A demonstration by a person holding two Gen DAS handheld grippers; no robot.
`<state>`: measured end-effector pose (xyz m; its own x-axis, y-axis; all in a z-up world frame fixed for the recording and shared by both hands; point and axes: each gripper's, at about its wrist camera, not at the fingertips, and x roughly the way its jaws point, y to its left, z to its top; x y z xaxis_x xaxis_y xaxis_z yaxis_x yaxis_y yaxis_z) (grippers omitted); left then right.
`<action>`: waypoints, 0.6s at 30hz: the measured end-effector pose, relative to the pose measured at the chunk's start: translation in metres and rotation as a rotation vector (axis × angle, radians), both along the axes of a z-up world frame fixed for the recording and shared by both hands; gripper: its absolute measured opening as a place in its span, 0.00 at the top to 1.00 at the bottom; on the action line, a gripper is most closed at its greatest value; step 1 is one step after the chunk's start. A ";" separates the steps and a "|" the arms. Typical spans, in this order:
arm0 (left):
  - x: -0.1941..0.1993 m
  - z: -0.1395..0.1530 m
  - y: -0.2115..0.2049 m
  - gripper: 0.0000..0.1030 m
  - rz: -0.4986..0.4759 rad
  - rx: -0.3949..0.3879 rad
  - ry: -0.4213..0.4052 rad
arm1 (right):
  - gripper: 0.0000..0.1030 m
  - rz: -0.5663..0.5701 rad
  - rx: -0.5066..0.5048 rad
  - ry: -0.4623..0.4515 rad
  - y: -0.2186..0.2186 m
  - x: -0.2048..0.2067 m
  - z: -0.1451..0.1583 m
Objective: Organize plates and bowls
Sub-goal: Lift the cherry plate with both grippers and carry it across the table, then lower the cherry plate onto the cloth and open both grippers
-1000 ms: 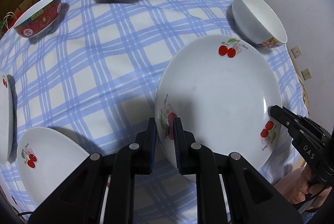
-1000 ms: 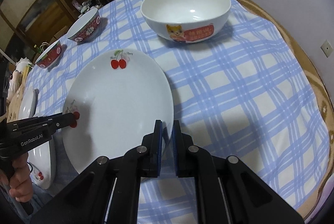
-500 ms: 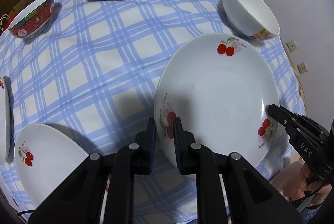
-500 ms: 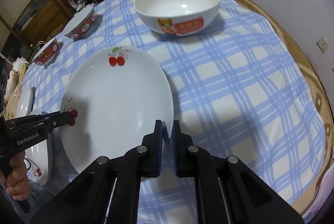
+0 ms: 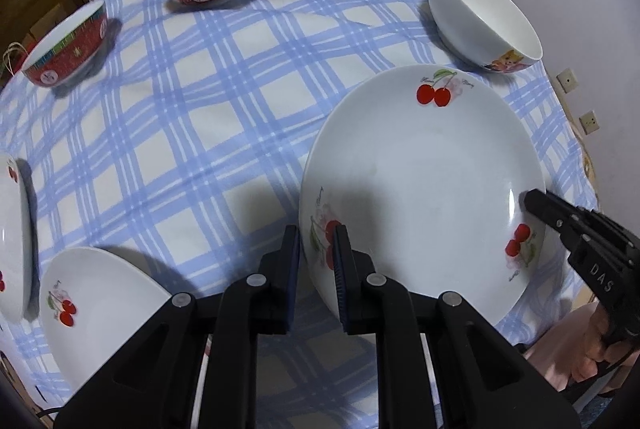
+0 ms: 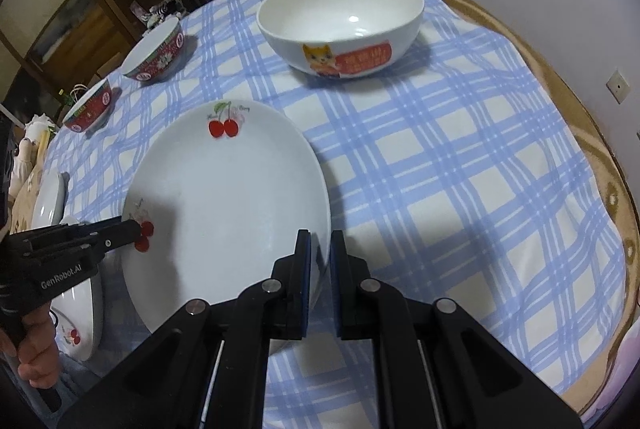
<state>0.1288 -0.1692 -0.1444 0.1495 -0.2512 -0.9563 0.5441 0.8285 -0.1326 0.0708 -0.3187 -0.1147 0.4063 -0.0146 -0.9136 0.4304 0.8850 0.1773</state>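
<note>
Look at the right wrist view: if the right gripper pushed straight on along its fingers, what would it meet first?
The right gripper already pinches the cherry plate at its rim. Beyond that lies the checked tablecloth; further ahead stands the white cartoon bowl, probably the first obstacle, though depth is unclear.

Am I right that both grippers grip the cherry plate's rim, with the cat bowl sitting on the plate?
Not quite. Both the left gripper and right gripper do clamp the cherry plate at its rim, but the cat bowl sits on the tablecloth beyond the plate, apart from it. The right wrist view shows the gap.
</note>
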 end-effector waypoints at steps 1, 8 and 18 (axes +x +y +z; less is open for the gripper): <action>0.000 0.001 0.000 0.85 0.001 0.002 -0.002 | 0.91 0.000 -0.003 0.000 0.000 0.001 0.000; 0.002 0.005 0.007 0.84 0.020 0.015 -0.009 | 0.91 -0.005 -0.005 0.004 -0.001 0.002 0.000; -0.011 0.024 0.025 0.61 0.028 0.049 -0.074 | 0.65 -0.023 -0.083 -0.047 0.004 -0.008 0.020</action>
